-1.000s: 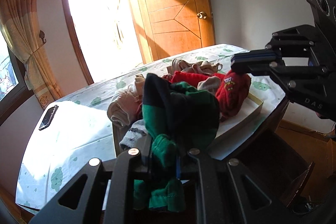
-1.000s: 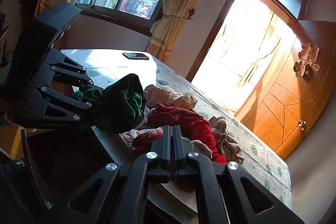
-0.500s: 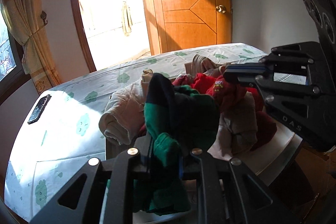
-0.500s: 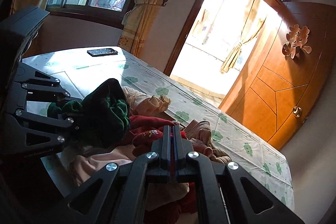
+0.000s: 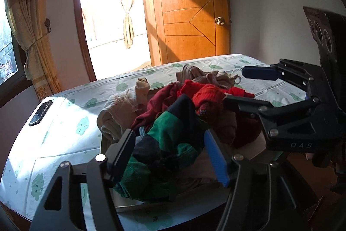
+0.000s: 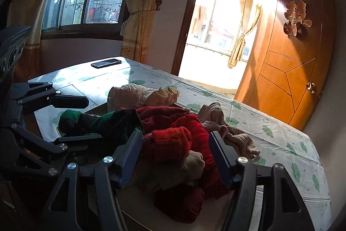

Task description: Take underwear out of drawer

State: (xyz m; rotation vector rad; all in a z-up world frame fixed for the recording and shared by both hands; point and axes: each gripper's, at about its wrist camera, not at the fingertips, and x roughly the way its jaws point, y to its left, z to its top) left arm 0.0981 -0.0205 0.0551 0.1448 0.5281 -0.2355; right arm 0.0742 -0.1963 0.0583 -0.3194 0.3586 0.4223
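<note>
We cannot see the drawer itself, and the shallow box under the heap of garments shows only strips of pale rim and floor, the rest buried under cloth. The green-and-black piece hides the left gripper's lower pad faces, so we cannot tell whether cloth touches them as the jaws open. The wooden door is cut by the picture's edge, and the phone screen is too small to read.

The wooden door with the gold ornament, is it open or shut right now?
Cannot tell for sure. The wooden door shows its full face with knob, beside the bright doorway, but no frame edge or gap is clear.
</note>
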